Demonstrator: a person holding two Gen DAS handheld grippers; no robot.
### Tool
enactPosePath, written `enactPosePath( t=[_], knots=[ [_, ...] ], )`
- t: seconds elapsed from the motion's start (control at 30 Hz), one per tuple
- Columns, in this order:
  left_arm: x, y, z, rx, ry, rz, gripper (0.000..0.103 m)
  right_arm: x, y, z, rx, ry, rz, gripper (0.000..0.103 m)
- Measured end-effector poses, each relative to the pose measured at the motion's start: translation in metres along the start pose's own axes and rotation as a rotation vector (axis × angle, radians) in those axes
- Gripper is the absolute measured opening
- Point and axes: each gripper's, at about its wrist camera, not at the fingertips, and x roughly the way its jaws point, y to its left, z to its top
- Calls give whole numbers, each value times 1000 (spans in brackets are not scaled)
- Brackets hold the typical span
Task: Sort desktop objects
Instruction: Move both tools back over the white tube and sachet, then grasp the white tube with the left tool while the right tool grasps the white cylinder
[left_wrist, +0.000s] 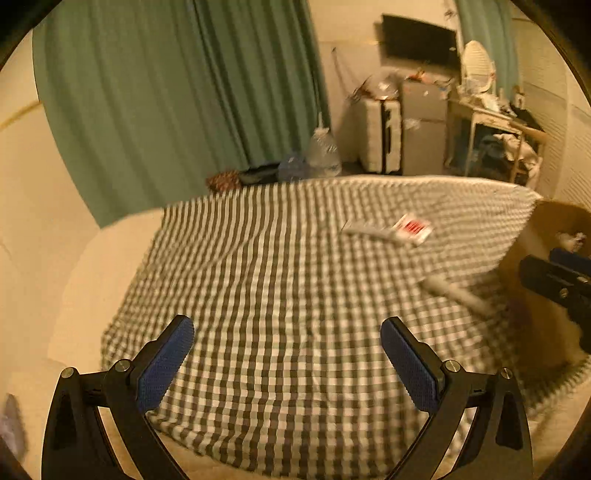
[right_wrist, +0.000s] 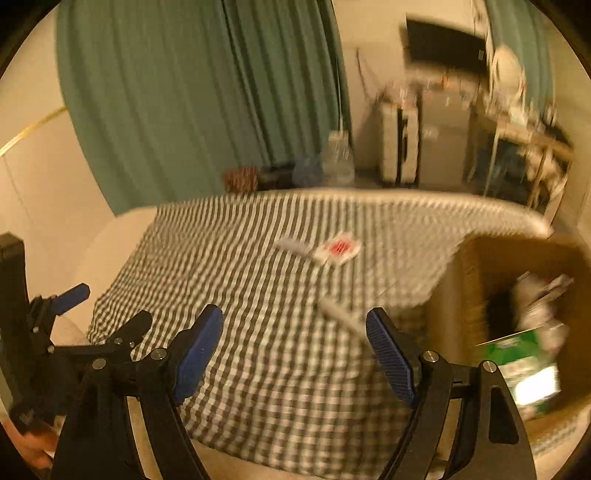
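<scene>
Two hand-held grippers hang over a checked cloth on a table, both tilted down toward it; the left gripper has its blue pads spread wide with only cloth between them, and the right gripper likewise stands released and empty. Three things lie on the cloth: a pale stick close ahead of the right gripper, just off its right pad in the right wrist view; further back a white packet with a red mark, and touching or just beside it a white bar, too blurred to identify. To the right, against the table's edge, stands a cardboard box that already holds a green carton and other items.

The stick looks light, rigid and thin, so it may roll or slip; a pinch across its middle seems safest. Its long axis runs diagonally, from far-left to near-right, one end toward the box. The packet appears flat and flimsy, best taken by an edge; the bar lies roughly crosswise, its right end at the packet.
</scene>
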Motion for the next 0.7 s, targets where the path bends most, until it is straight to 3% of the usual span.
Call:
enactPosePath(
  t=[0.13, 0.27, 0.53, 0.63, 0.7],
  knots=[
    [48, 5, -12, -61, 55, -43, 103, 71, 1, -3, -49, 93, -61, 78],
    [80, 6, -17, -71, 48, -72, 103, 126, -17, -4, -89, 178, -142, 66],
    [119, 6, -22, -76, 61, -166, 103, 181, -60, -16, -53, 338, -153, 57],
    [125, 10, -25, -93, 79, -186, 103, 196, -62, -22, -84, 390, -217, 52],
    [125, 13, -26, -106, 81, -194, 103, 195, -61, -20, -79, 384, -262, 30]
  ],
)
